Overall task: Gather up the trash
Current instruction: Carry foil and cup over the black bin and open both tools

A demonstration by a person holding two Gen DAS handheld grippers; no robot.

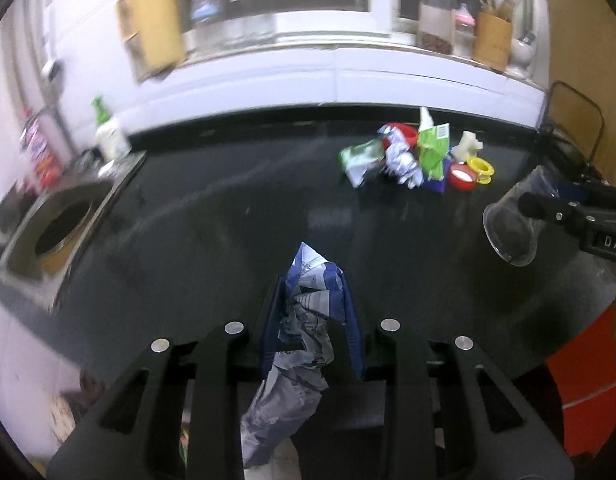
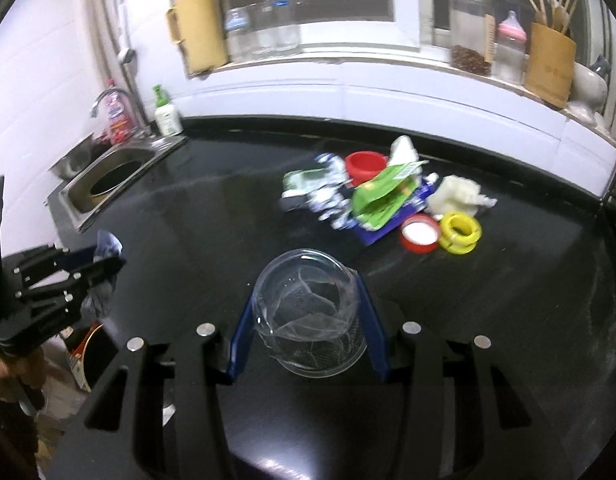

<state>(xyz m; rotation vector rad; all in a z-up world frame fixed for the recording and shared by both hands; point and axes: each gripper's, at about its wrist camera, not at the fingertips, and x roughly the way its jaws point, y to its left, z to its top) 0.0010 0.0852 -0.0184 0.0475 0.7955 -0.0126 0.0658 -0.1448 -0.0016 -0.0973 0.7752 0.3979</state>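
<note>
risk, left: crumpled wrapper (image 1: pixel 308 312) is light and springy, long tail hangs below the jaws; pinch is only on the bunched upper part, so it could slide out on a fast swing
risk, right: clear plastic cup (image 2: pixel 308 312) is thin and already cracked; a harder squeeze could crush it, a looser one lets it slip off the blue pads
risk, both: the two tools are near each other over the bench; a swing could clip one on the other
left gripper (image 1: pixel 311 292): narrowly closed, pinching the wrapper between its pads
right gripper (image 2: pixel 308 300): about half open, clamped on the cup's sides, cup lying mouth forward
remaining trash: pile (image 2: pixel 371 196) near the bench's back edge, toward the right corner, well ahead of both claws; untouched
sink (image 2: pixel 108 180): at the bench's left end
</note>
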